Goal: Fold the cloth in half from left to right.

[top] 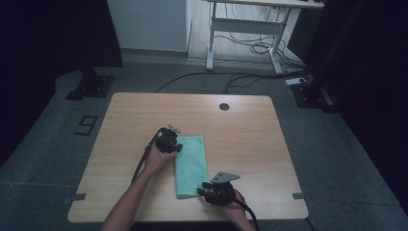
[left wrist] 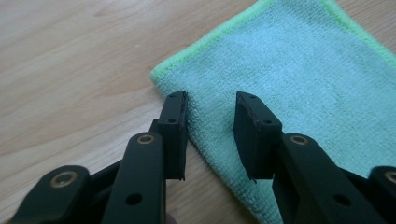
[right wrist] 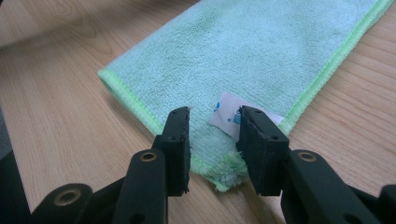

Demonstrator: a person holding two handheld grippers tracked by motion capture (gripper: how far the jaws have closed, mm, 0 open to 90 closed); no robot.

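- We see a light wooden table (top: 250, 130) with rounded corners and a dark round grommet (top: 224, 106) near its far edge.
- A folded green cloth (top: 191, 166) lies flat on it.

- cloth (top: 191, 164) lies on the table (top: 250, 139), lengthwise front to back
- left gripper (top: 169, 140) at its far left corner
- right gripper (top: 217, 191) at its near right corner

Folded green cloth (top: 191, 165) on wooden table (top: 240, 139), hand-held grippers alongside.
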